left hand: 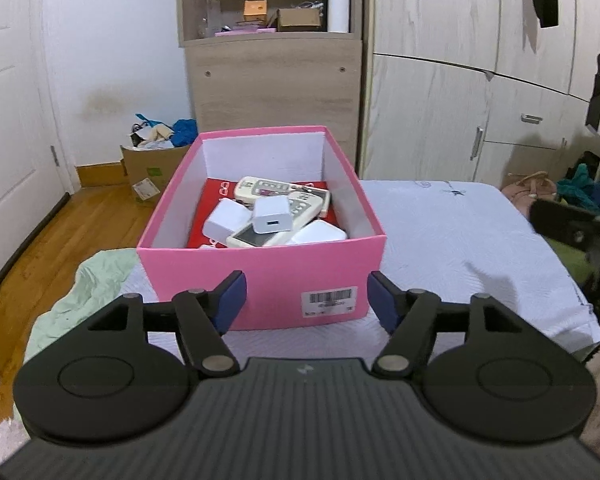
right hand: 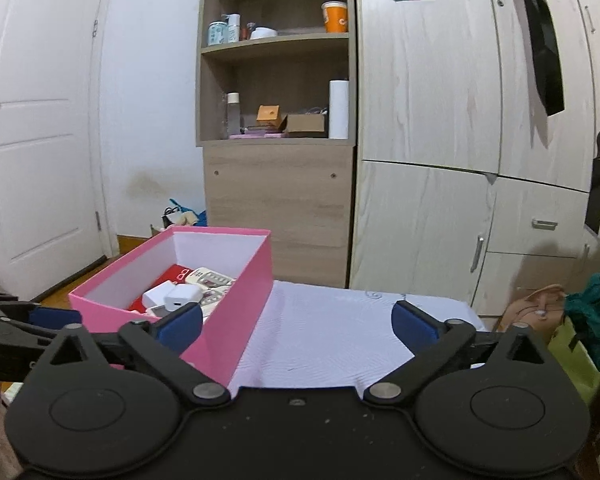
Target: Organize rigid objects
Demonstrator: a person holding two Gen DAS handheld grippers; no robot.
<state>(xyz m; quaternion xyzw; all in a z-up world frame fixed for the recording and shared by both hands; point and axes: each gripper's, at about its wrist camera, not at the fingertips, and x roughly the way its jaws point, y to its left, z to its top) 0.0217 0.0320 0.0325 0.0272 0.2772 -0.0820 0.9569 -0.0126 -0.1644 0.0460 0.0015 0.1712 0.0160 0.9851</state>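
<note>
On the bed's left edge, with both your left gripper (left hand: 306, 300) and right gripper (right hand: 298, 326) wide open and empty, leave the filled pink box (left hand: 260, 280) square and steady.

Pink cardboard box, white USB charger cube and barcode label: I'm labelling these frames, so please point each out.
Pink cardboard box (left hand: 268, 280), left wrist view, near outer wall.
White USB charger cube (left hand: 271, 216), left wrist view, port face.
Barcode label (left hand: 329, 302), left wrist view, label centre.
</note>
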